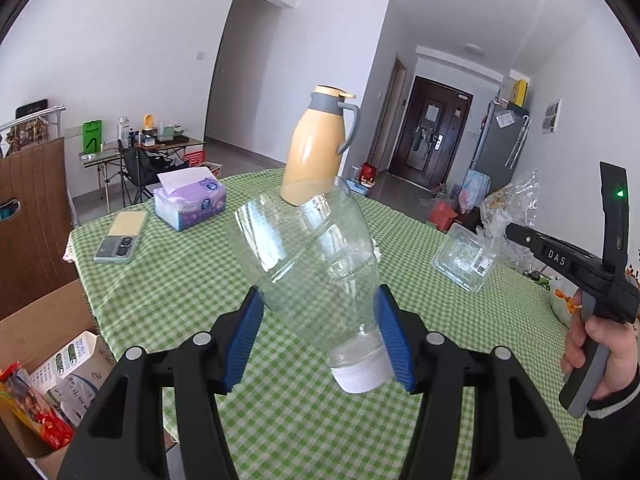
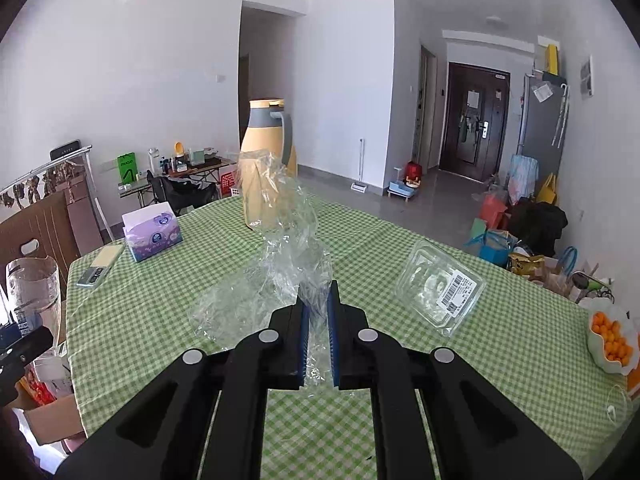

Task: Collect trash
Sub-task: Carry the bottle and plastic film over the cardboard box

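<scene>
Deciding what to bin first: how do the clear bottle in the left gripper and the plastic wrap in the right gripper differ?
The clear bottle keeps a rigid ribbed shape and has a white cap; the plastic wrap is a crumpled, shapeless sheet. The left gripper spans the bottle with jaws wide, near its neck; the right gripper pinches the wrap with jaws nearly closed. Both are transparent and held above the table.

Both wrist views low over table (image 1: 160, 280)

clear capped bottle (image 1: 316, 264) tilted in claw, crumpled film (image 2: 276, 264), clamshell tray (image 2: 440, 286)
</scene>
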